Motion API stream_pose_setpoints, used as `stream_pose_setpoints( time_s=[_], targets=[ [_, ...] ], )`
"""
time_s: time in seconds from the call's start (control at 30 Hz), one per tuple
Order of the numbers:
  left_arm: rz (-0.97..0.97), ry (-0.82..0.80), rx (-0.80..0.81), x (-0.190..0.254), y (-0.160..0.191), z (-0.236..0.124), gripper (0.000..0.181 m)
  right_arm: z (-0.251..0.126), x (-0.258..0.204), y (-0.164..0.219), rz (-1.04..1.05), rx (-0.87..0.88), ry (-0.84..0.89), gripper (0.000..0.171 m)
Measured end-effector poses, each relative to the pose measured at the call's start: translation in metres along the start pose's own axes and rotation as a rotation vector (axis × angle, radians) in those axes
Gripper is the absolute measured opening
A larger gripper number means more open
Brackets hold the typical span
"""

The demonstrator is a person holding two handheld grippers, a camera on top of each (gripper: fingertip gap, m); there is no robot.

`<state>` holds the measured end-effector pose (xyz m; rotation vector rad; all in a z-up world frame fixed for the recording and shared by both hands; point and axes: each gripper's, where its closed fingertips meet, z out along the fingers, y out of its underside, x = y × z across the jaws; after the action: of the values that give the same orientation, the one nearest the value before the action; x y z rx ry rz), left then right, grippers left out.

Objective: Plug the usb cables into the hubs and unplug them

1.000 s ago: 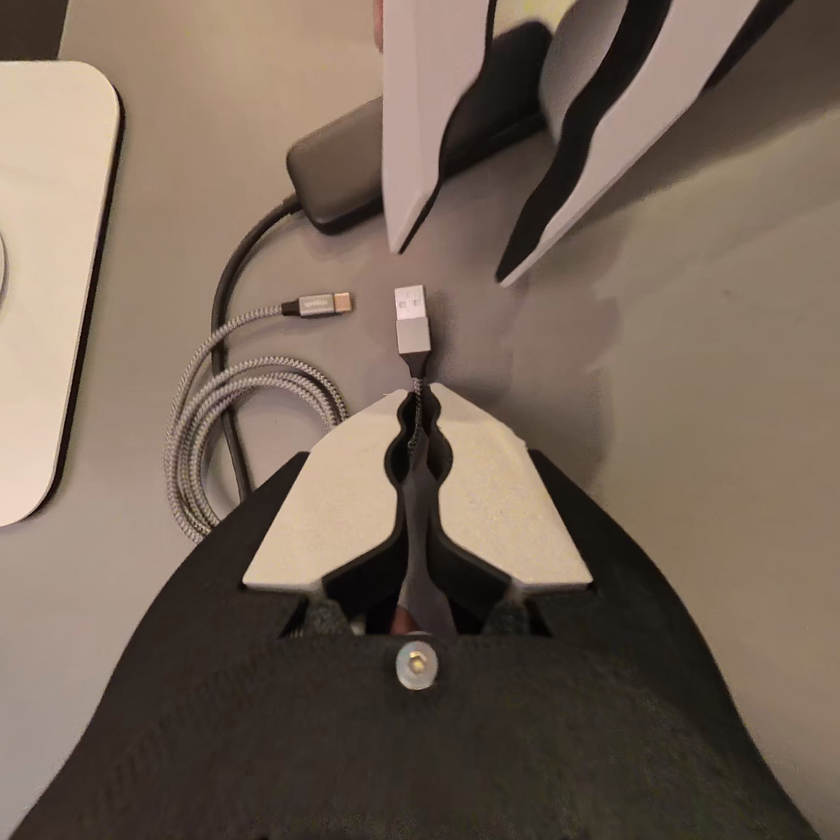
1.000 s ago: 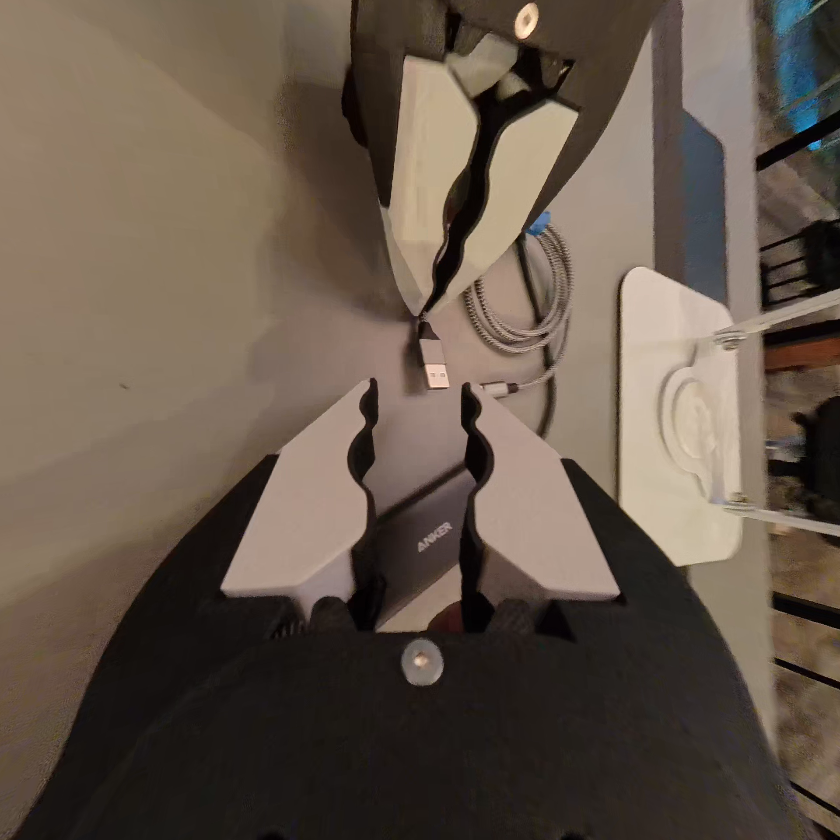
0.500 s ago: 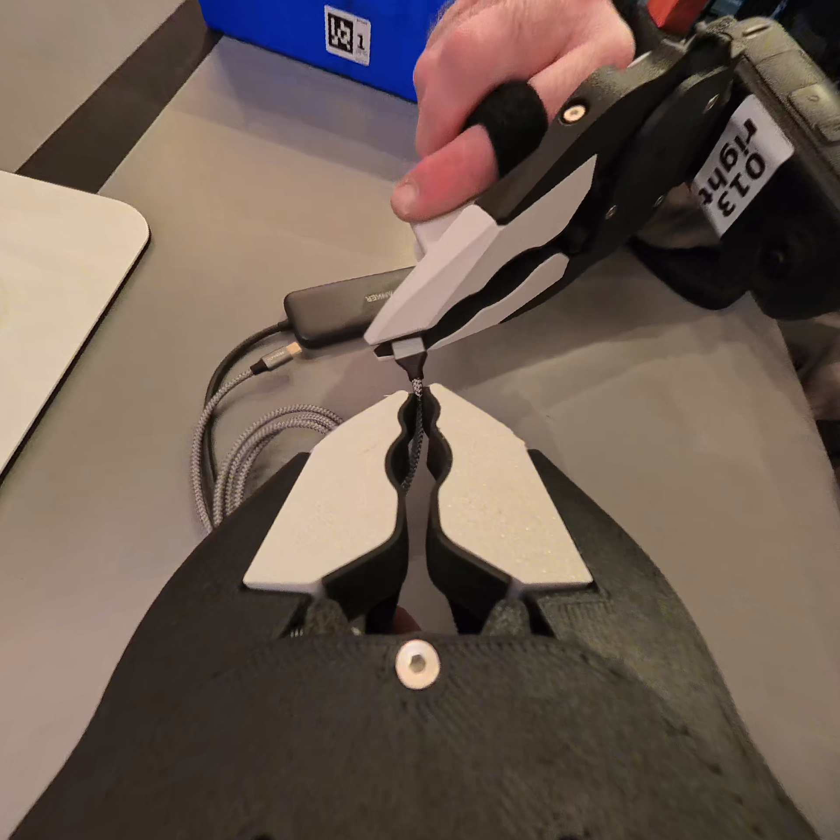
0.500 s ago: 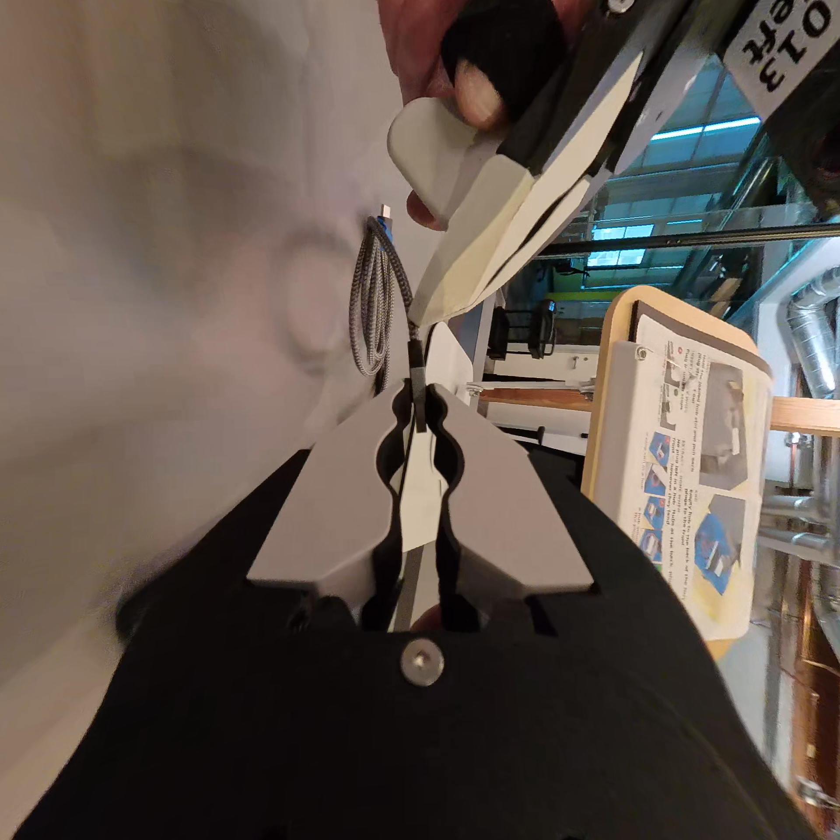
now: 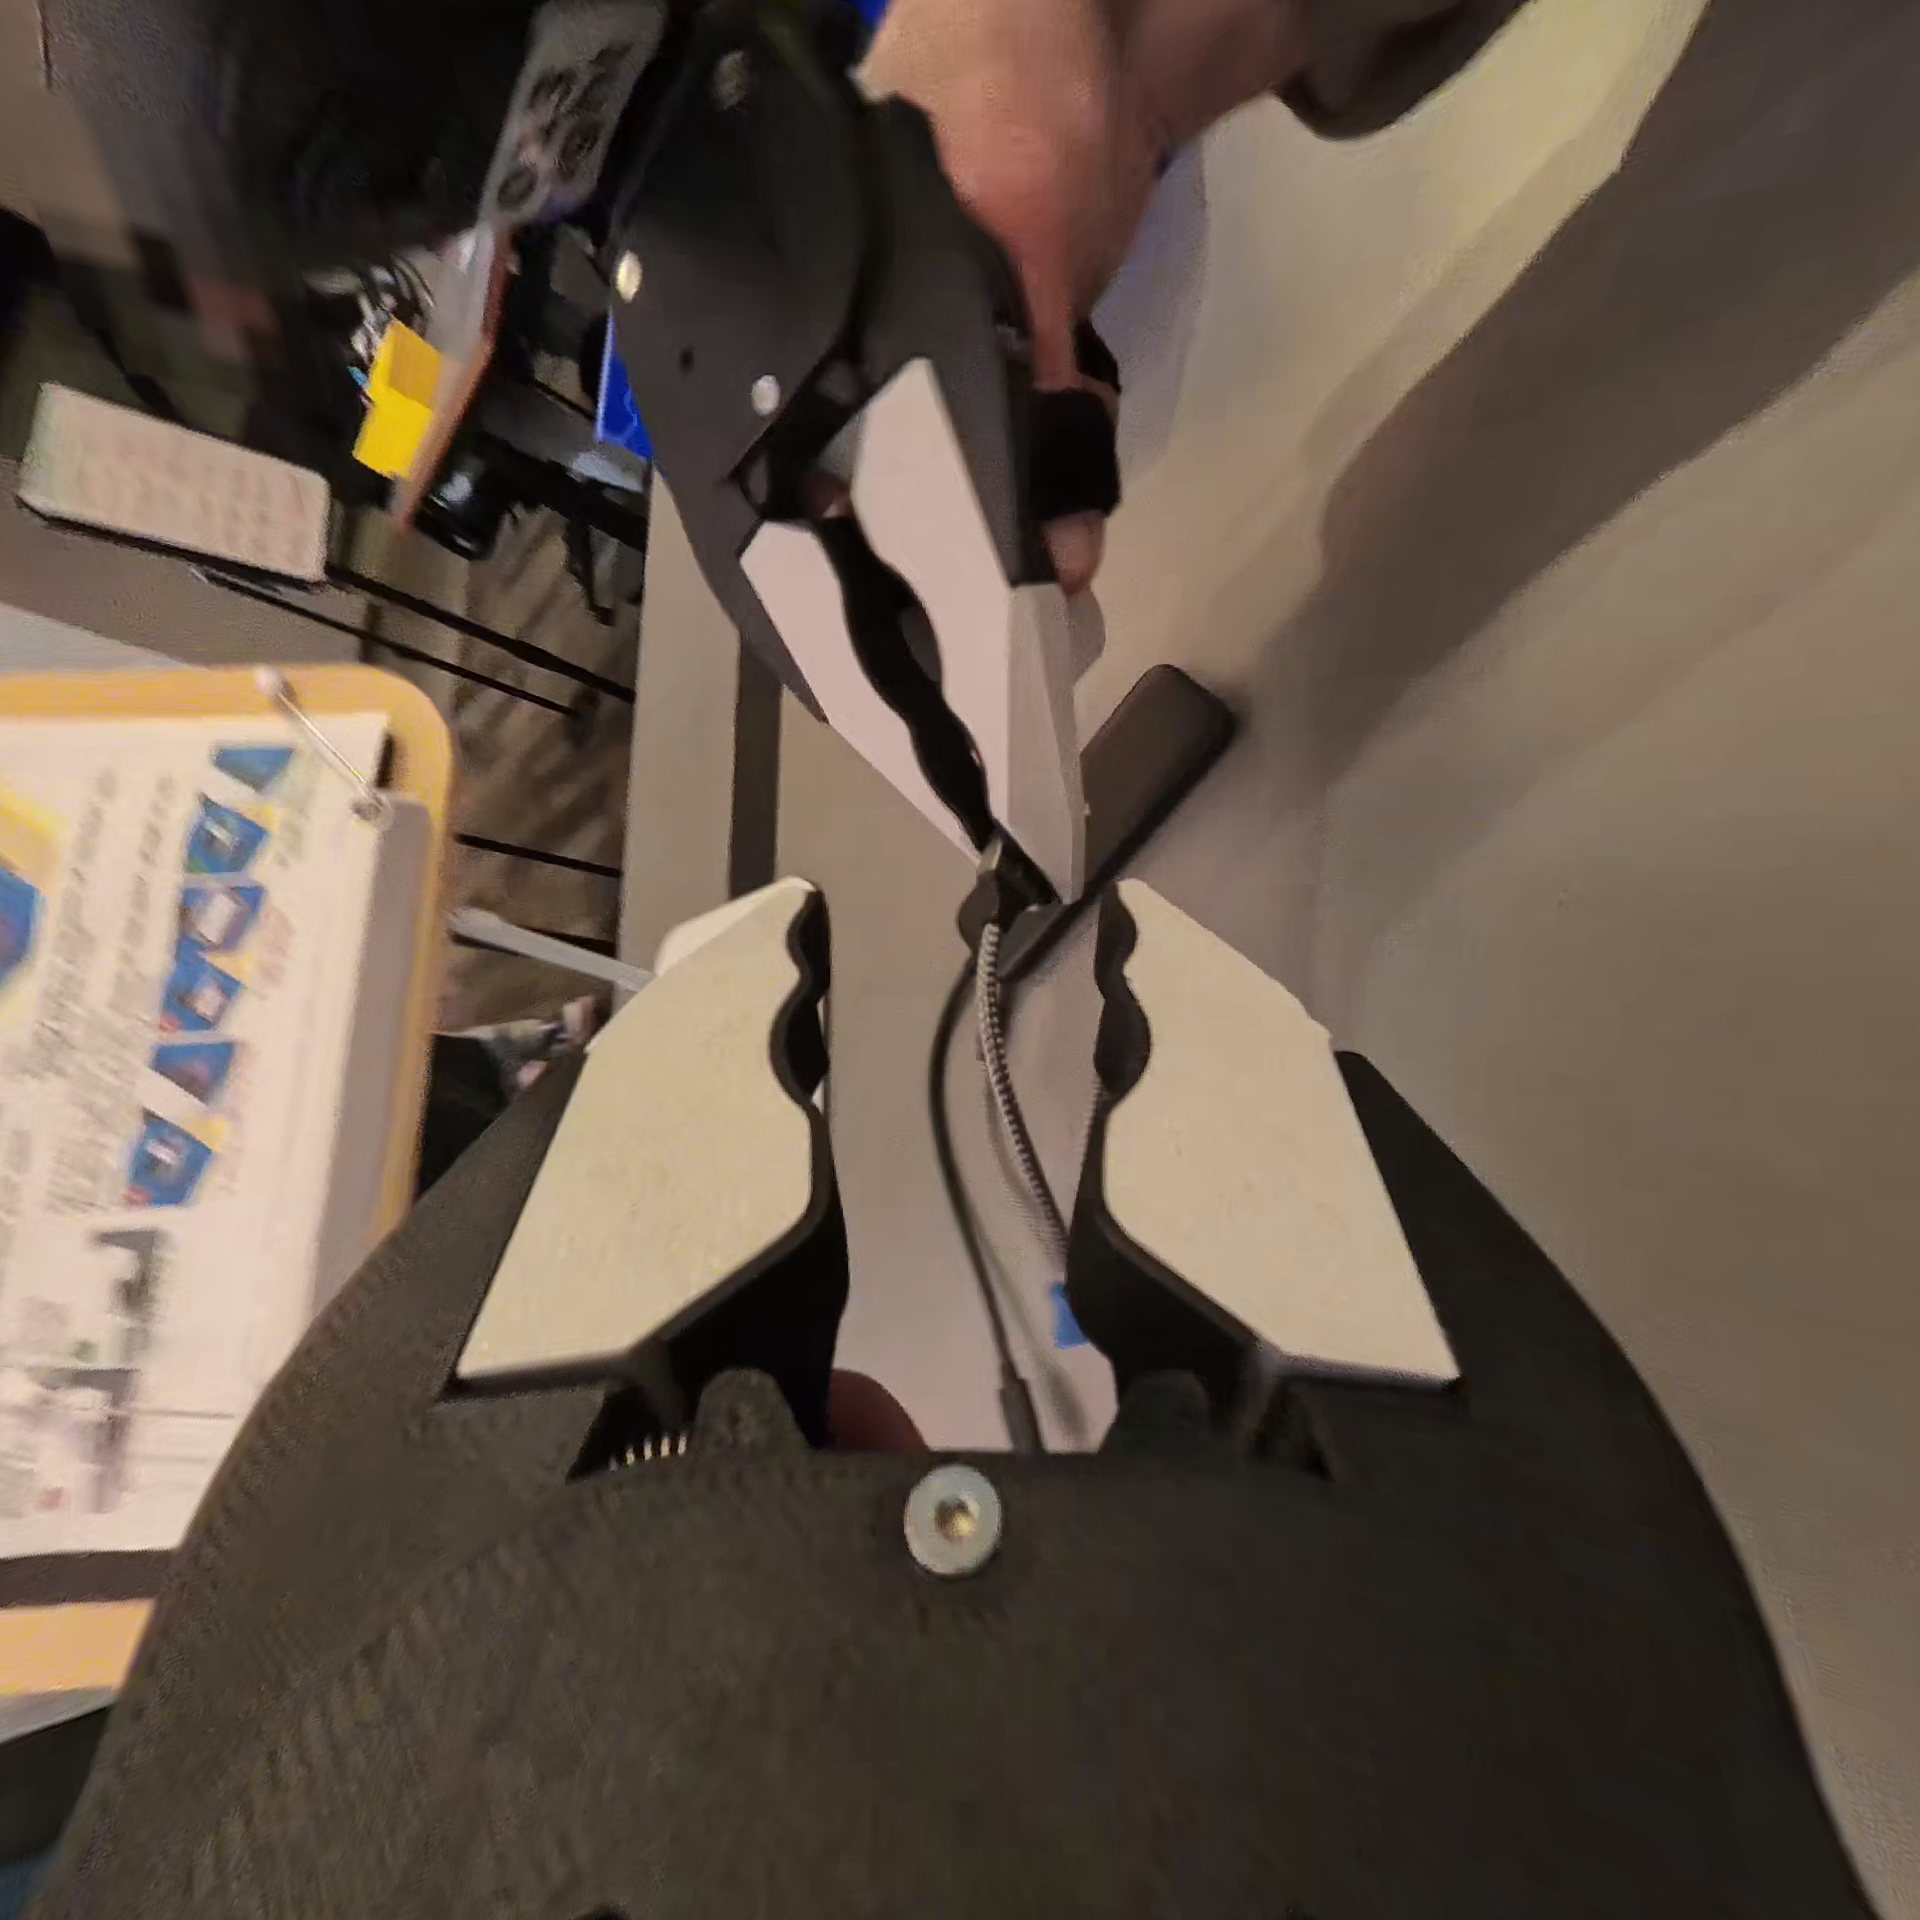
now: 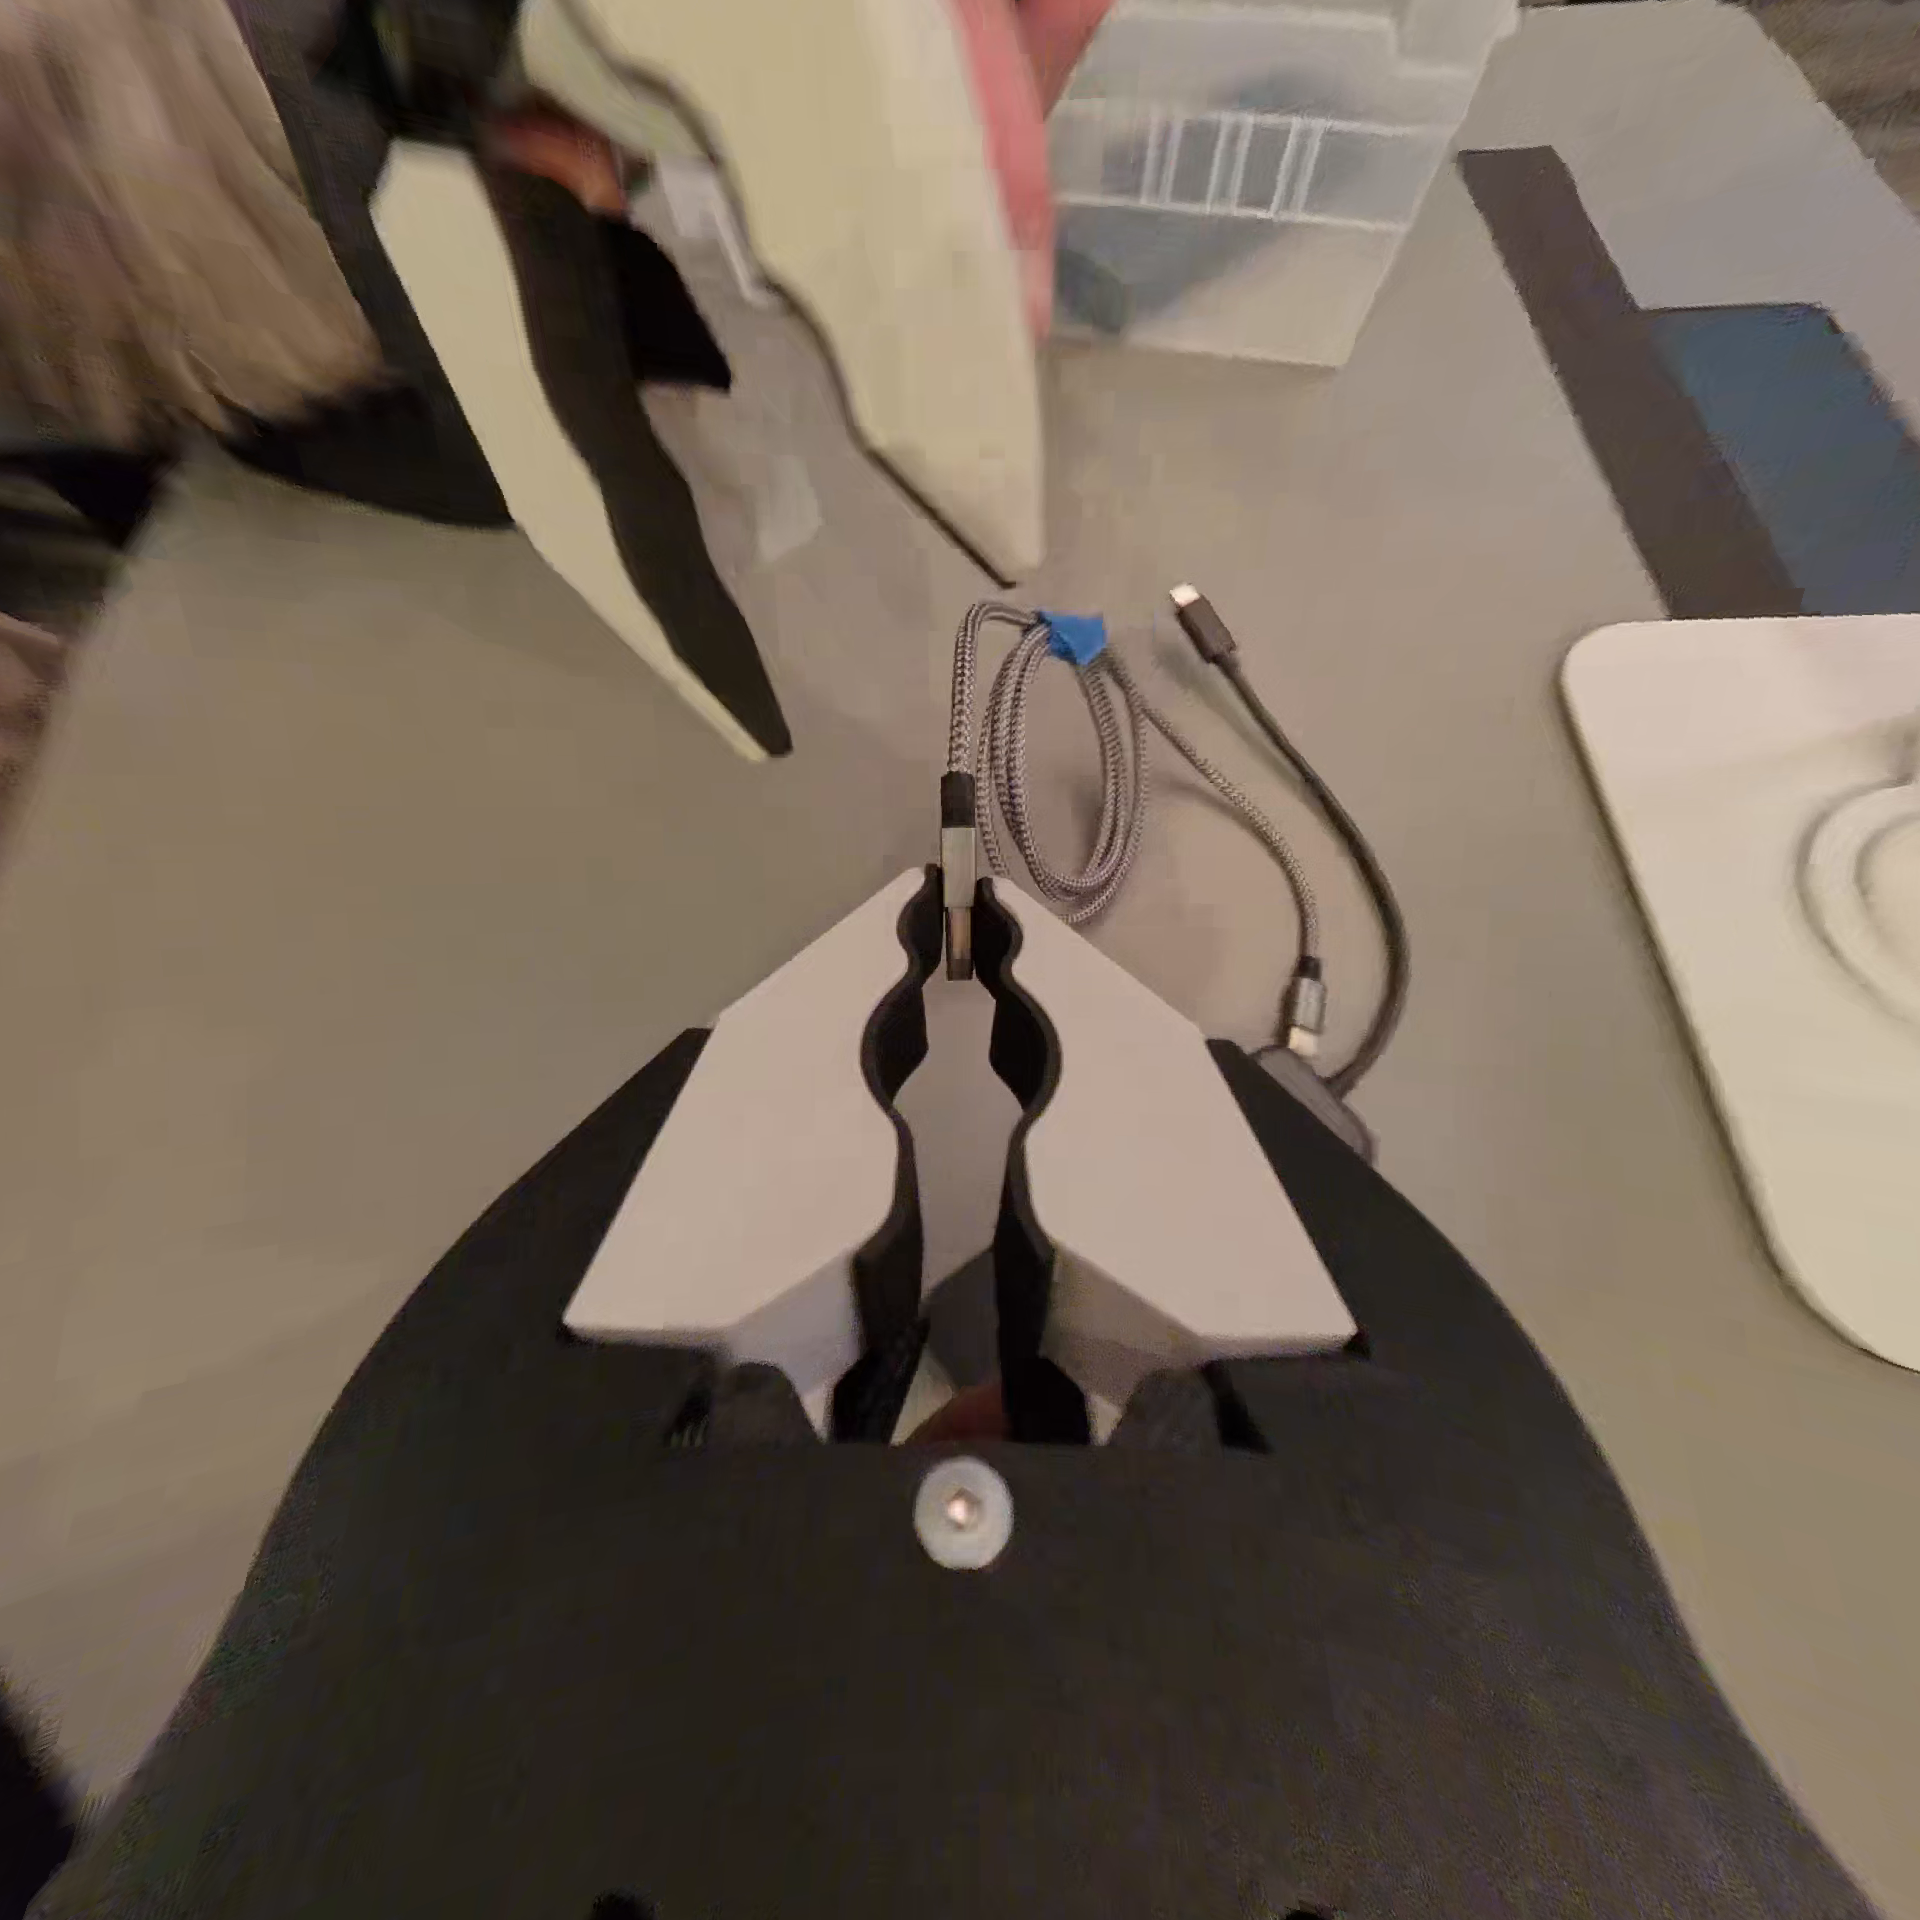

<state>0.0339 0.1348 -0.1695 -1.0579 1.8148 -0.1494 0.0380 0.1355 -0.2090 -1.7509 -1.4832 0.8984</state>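
Right tool [image 6: 958, 891] clenches USB plug [image 6: 958, 883], lengthwise between fingers; left tool [image 5: 961, 940] released.

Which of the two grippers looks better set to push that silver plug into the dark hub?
Right, I'd judge. The right gripper is shut on the silver USB plug of the braided grey cable. The left gripper is open and holds nothing. The flat dark hub lies on the table beside the right gripper's tips.
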Motion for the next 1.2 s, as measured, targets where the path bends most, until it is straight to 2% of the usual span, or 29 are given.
stream_pose_setpoints(
  time_s=[0.2,0.37,0.47,0.5,0.6,0.67,0.73,0.8,0.87,1.03,1.2],
  targets=[
    [0.256,-0.053,-0.051,0.014,-0.022,0.007,0.056,-0.027,-0.038,-0.004,0.135,0.14,-0.341,0.003],
    [0.364,-0.098,-0.038,0.023,-0.032,0.018,0.024,-0.035,-0.056,0.003,0.157,0.139,-0.481,0.003],
    [0.346,-0.09,-0.013,0.026,-0.033,0.022,0.003,-0.034,-0.059,0.008,0.152,0.109,-0.493,0.003],
    [0.332,-0.089,-0.018,0.025,-0.032,0.022,0.003,-0.034,-0.058,0.007,0.157,0.115,-0.487,0.003],
    [0.243,-0.095,-0.046,0.016,-0.025,0.021,0.003,-0.034,-0.044,-0.003,0.157,0.167,-0.408,0.003],
    [0.108,-0.106,-0.032,0.005,-0.022,0.019,0.003,-0.039,-0.027,-0.022,0.109,0.255,-0.274,0.02],
    [-0.033,-0.082,-0.038,-0.004,-0.012,0.017,0.003,-0.042,-0.014,-0.029,-0.003,0.244,-0.114,0.031],
    [-0.179,-0.078,-0.012,-0.014,-0.006,0.014,0.003,-0.046,-0.003,-0.035,-0.183,0.211,0.072,0.032],
    [-0.281,-0.056,0.031,-0.019,-0.005,0.01,0.002,-0.051,-0.001,-0.044,-0.308,0.225,0.169,0.028],
    [-0.498,0.019,0.119,-0.025,-0.008,0.003,0.003,-0.052,0.003,-0.059,-0.417,0.282,0.278,0.023],
    [-0.59,0.084,0.207,-0.024,-0.016,-0.001,0.003,-0.05,0.0,-0.063,-0.443,0.316,0.273,0.015]
  ],
)
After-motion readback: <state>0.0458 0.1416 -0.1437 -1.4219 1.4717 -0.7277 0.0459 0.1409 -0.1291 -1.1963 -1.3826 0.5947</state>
